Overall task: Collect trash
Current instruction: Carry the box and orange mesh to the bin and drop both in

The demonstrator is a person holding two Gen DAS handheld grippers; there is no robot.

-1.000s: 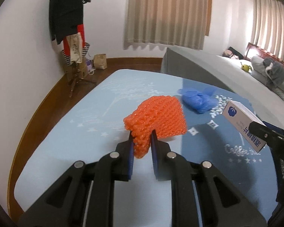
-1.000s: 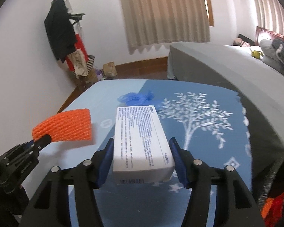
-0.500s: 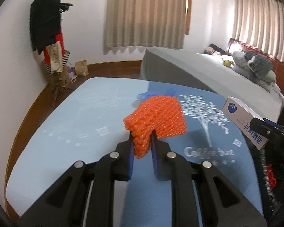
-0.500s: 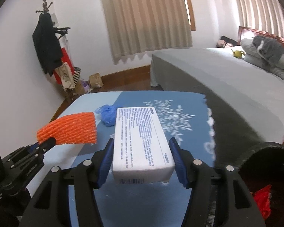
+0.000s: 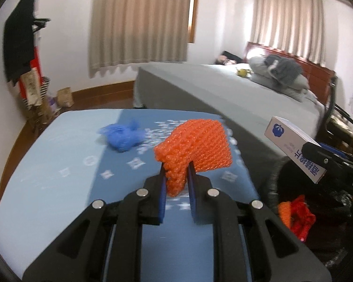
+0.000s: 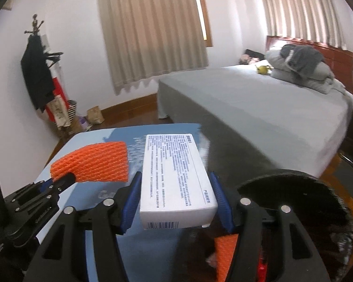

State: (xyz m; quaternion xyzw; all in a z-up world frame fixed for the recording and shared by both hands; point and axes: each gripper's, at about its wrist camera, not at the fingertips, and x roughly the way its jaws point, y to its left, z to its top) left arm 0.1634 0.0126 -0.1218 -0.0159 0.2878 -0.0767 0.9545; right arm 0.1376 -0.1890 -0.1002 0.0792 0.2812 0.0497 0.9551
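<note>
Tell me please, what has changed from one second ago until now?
Both grippers swung right, toward the black trash bin, which has come into view. The left gripper stays shut on the orange foam net, the right gripper on the white box. The blue glove stays on the table.

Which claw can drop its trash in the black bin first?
Probably the right claw: its white box already hangs by the black bin rim. The left claw, holding orange foam net, sits farther over the blue table.
</note>
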